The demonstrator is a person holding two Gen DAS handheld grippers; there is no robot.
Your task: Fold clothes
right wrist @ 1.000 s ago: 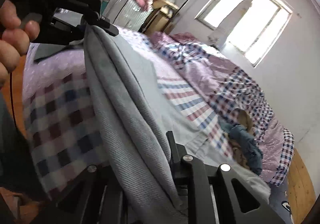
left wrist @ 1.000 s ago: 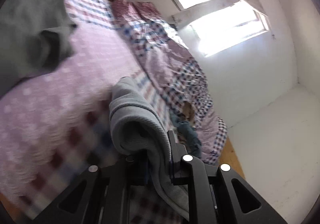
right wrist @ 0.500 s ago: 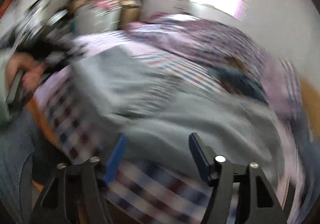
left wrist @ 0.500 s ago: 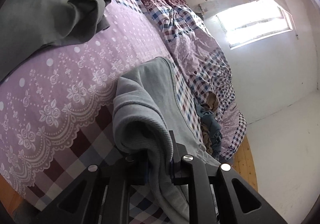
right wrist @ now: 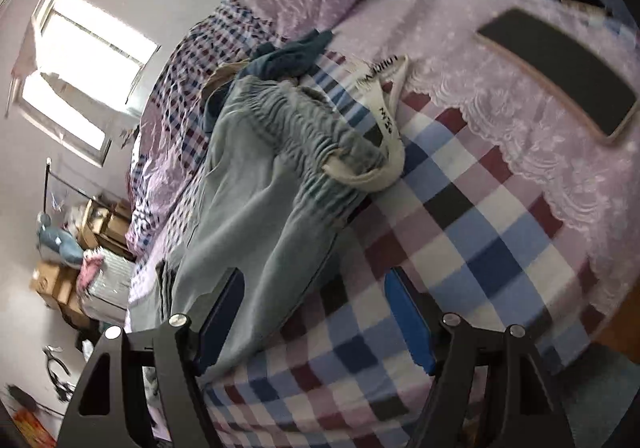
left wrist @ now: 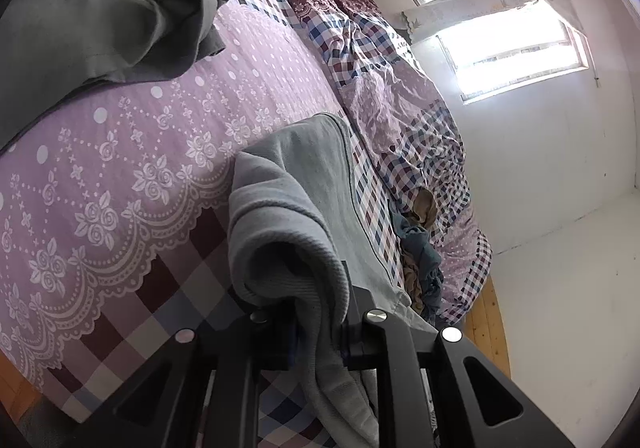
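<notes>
In the left wrist view, the left gripper (left wrist: 320, 324) is clamped on a ribbed cuff of the grey sweatpants (left wrist: 304, 184), low in the centre of the frame; the fabric bunches over the black fingers and hangs down between them, hiding the pads. The rest of the garment runs up and right across the bed (left wrist: 120, 152), which wears a pink lace-print and checked cover. A dark grey garment (left wrist: 100, 4) lies crumpled at the upper left. A checked quilt (left wrist: 404, 120) is heaped along the bed's far side, with a small pile of blue and tan clothes (left wrist: 420, 248) at centre right. A bright window (left wrist: 496, 24) fills the upper right.

In the right wrist view, the right gripper (right wrist: 316, 320) stands spread apart with nothing between its blue pads (right wrist: 408, 320), above the checked cover. The sweatpants' (right wrist: 256, 184) elastic waistband and white drawstring (right wrist: 384, 120) sit mid-frame. A flat dark board (right wrist: 560, 68) rests at the upper right. Cardboard boxes (right wrist: 60, 284) and a blue plush toy (right wrist: 60, 244) crowd the left edge.
</notes>
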